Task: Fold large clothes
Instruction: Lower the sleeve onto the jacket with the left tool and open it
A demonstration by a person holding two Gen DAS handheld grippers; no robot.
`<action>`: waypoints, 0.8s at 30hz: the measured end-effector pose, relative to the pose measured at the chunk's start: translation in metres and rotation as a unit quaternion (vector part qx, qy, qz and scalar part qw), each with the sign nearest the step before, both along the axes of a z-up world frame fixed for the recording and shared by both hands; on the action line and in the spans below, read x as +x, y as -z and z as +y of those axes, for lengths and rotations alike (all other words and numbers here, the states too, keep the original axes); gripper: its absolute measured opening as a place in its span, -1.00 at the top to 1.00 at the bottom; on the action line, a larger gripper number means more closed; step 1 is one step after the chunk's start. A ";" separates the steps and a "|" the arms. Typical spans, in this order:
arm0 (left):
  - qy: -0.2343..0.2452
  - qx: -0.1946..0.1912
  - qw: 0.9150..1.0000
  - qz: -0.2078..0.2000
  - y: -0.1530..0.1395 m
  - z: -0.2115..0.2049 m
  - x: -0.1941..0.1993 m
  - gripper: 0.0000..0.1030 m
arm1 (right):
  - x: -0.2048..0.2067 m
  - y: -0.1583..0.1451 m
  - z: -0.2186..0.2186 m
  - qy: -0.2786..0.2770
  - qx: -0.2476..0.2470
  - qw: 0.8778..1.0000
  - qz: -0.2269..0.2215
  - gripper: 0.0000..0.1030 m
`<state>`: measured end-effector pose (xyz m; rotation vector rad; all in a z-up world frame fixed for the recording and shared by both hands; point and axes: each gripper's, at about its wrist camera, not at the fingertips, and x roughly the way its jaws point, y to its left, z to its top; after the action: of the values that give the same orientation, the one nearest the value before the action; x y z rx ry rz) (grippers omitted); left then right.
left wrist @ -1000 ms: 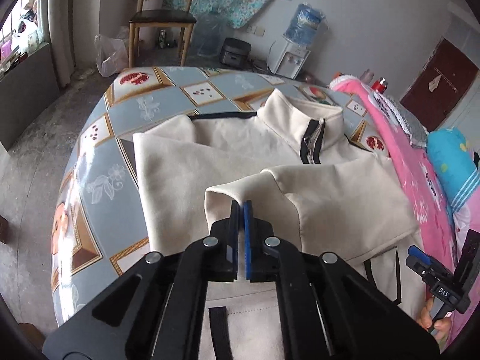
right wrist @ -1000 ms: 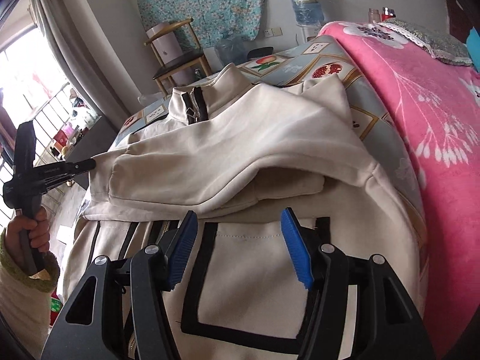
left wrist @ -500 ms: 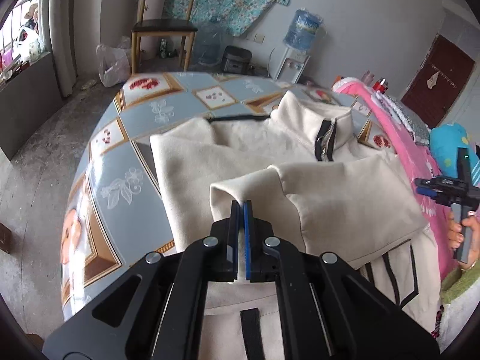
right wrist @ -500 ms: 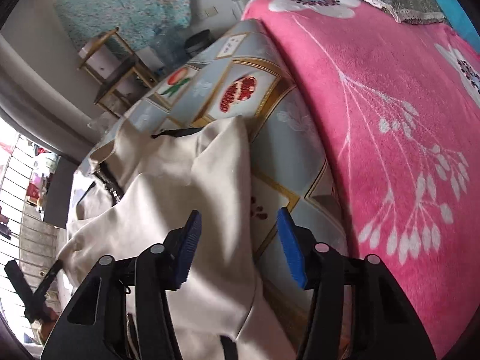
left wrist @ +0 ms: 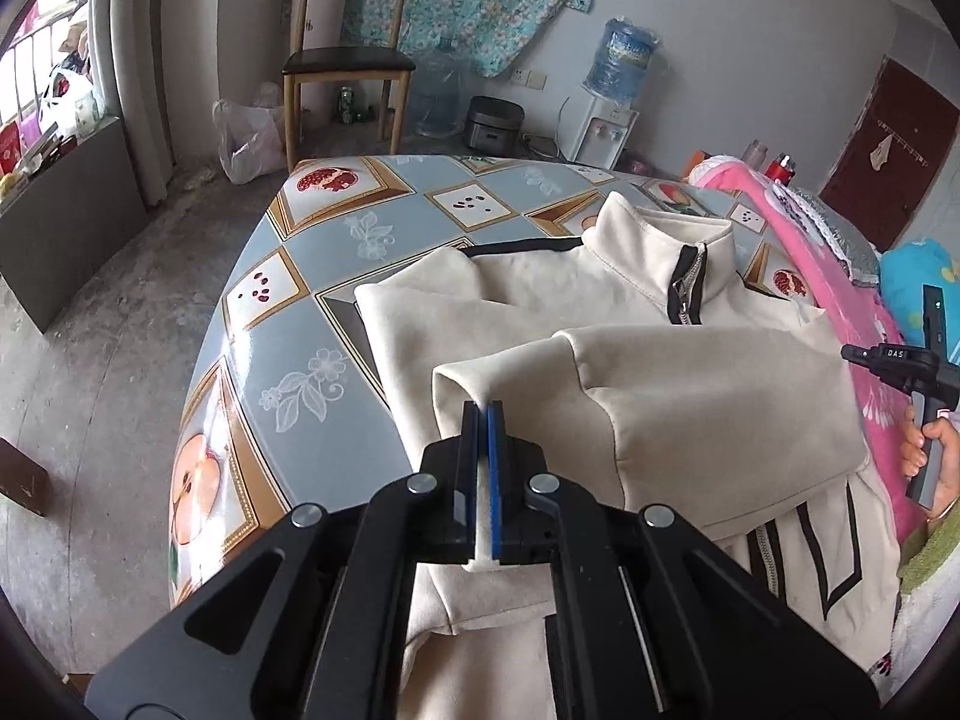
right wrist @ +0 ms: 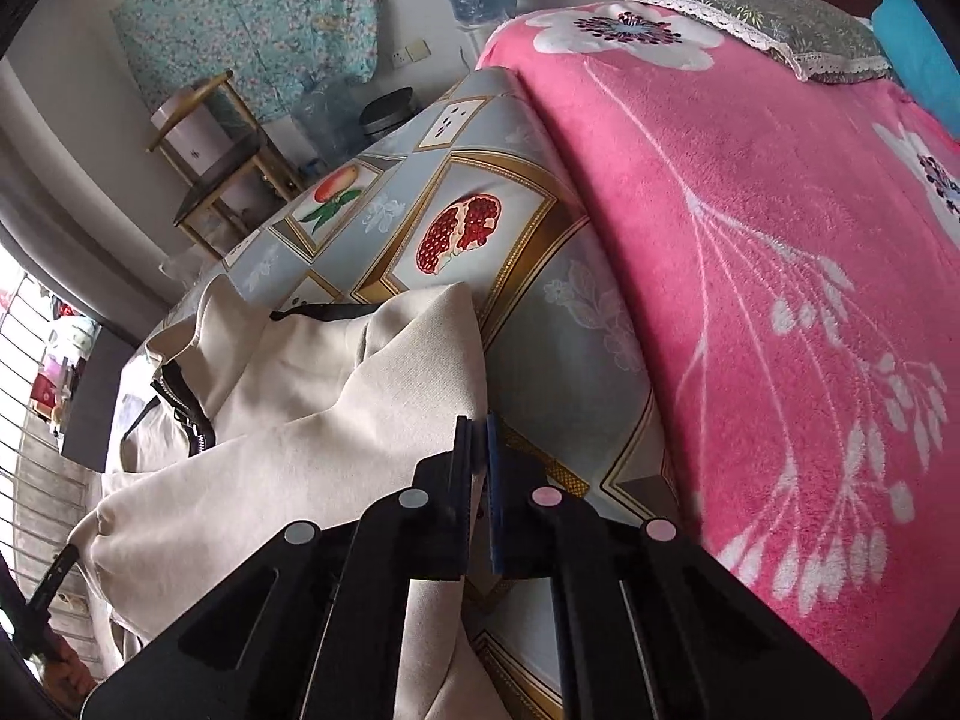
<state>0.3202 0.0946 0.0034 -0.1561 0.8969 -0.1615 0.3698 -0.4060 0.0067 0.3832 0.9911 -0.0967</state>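
Fruit-patterned blue-grey cloth [left wrist: 312, 324] covers the bed where your cream zip-up jacket with black trim [left wrist: 540, 300] lies, collar away from you, beside a pink flowered blanket [right wrist: 750, 240]. Your left gripper [left wrist: 483, 414] is clamped on the cuff of the sleeve folded across the chest; your right gripper [right wrist: 477, 438] is closed at the jacket's side edge, pinching its fabric

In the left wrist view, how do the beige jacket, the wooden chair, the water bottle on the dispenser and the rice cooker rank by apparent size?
1. beige jacket, much the largest, but nearest the camera.
2. wooden chair.
3. and 4. water bottle and rice cooker: look alike, so unranked.
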 end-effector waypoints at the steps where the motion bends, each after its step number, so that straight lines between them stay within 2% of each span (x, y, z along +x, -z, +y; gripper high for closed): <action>1: -0.002 0.004 1.000 0.013 0.006 -0.001 0.005 0.95 | 0.000 0.002 -0.002 0.005 -0.003 1.000 0.003 0.91; 3: 0.000 0.014 0.999 0.049 0.024 0.000 0.017 0.95 | 0.001 0.007 -0.008 0.016 -0.012 1.000 0.011 0.91; 5: -0.007 0.003 0.998 0.069 0.036 0.002 0.020 0.95 | -0.004 0.005 -0.014 0.023 -0.001 1.000 0.012 0.90; 8: -0.007 0.000 0.999 0.046 0.033 0.003 0.013 0.95 | -0.018 -0.007 -0.011 0.012 -0.016 1.000 0.004 0.79; 9: -0.006 0.001 0.999 0.041 0.031 0.003 0.011 0.95 | -0.025 -0.012 -0.006 0.005 -0.035 0.999 -0.001 0.59; 11: -0.006 0.000 1.000 0.023 0.025 0.003 0.009 0.95 | -0.038 -0.023 0.007 -0.015 -0.067 0.998 -0.016 0.35; 15: 0.004 0.015 0.999 -0.038 -0.005 -0.007 0.001 0.95 | -0.063 -0.035 0.031 -0.056 -0.101 0.993 -0.034 0.31; 17: 0.006 0.030 0.998 -0.049 -0.016 -0.013 0.001 0.95 | -0.069 -0.033 0.037 -0.065 -0.112 0.991 -0.030 0.30; 19: -0.002 0.036 0.999 -0.015 -0.009 -0.012 0.007 0.94 | -0.070 -0.026 0.043 -0.071 -0.127 0.989 -0.016 0.27; 22: -0.027 0.043 0.994 0.094 0.027 0.004 0.021 0.86 | -0.070 -0.016 0.051 -0.087 -0.139 0.986 0.004 0.25; 23: -0.049 0.035 0.993 0.106 0.032 0.015 0.019 0.87 | -0.072 -0.016 0.054 -0.092 -0.142 0.986 0.005 0.25; 24: -0.062 0.017 0.993 0.099 0.029 0.025 0.015 0.87 | -0.074 -0.018 0.057 -0.096 -0.144 0.985 0.002 0.23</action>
<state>0.3352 0.1194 -0.0255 -0.1980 1.0832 -0.0155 0.2959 -0.3486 0.0250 0.0216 0.9966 -0.0638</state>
